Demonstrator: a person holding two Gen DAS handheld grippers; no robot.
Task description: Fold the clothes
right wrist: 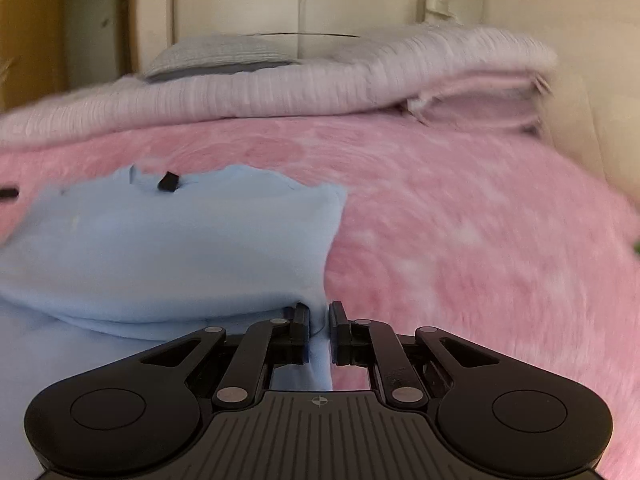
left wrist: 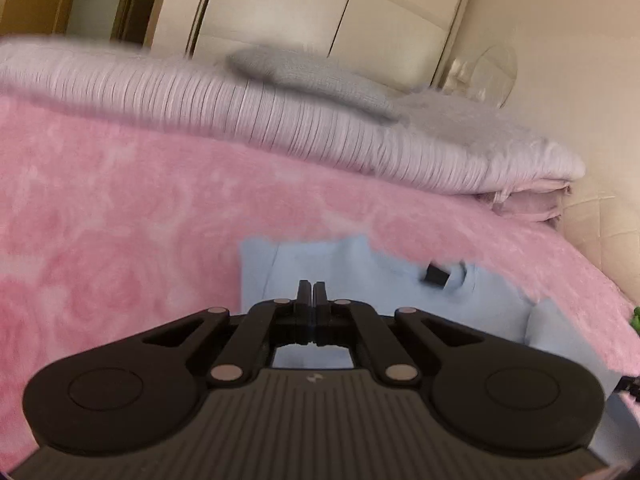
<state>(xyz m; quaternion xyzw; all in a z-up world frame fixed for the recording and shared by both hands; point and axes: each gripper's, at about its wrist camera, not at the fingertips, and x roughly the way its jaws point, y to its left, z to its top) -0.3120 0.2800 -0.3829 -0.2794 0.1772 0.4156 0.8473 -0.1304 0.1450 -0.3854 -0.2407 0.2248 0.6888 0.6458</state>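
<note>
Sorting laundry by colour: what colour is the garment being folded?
Light blue garment, plain; clearest in the right wrist view.

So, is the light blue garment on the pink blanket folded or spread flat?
Folded, at least partly: the light blue garment has one layer doubled over another, with a rounded fold edge near the right gripper.

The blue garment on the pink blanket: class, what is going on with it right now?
A person holding a gripper in each hand is folding a light blue garment on a pink blanket. The right gripper has a bit of the garment's near edge between its jaws, which stand slightly apart. The left gripper has its jaws shut over the garment; whether it pinches any cloth cannot be told. Folded bedding lies at the far end.
</note>
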